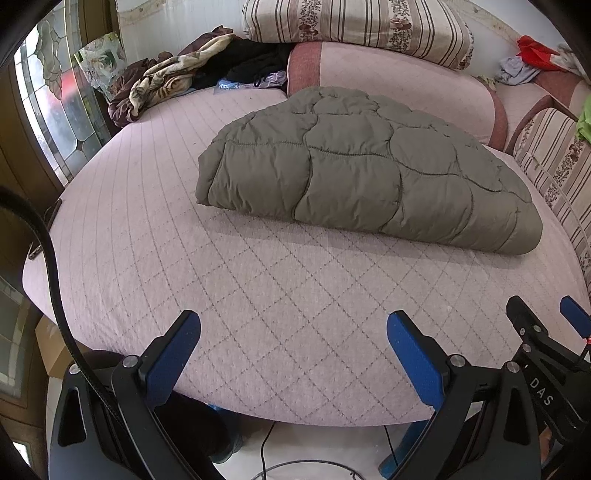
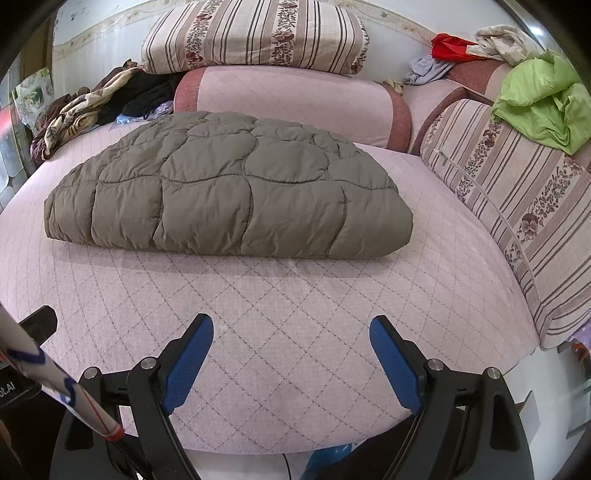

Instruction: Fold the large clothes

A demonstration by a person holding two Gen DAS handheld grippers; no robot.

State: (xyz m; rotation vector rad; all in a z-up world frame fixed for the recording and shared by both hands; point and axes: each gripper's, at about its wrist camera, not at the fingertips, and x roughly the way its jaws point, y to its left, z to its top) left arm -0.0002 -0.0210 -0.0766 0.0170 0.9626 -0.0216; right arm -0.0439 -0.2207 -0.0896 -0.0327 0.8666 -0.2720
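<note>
- Both tongs, left [image 1: 293, 334] and right [image 2: 291, 338], gape empty, well short of the jacket [image 2: 229, 188].
- Jacket looks folded; if refolding, grip its near edge on the bed [image 2: 295, 295].

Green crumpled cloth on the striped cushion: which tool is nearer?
Right. The right tool has the green cloth ahead-right; the left tool sits farther left.

The quilted jacket [image 2: 221, 184] is olive-grey. Beneath it, the bed cover [image 2: 295, 332] is pale pink with a grey diamond grid. Behind the jacket, the pillow [image 2: 255, 33] carries brown stripes and floral bands; to its right lies a lime-green cloth [image 2: 543, 103].
</note>
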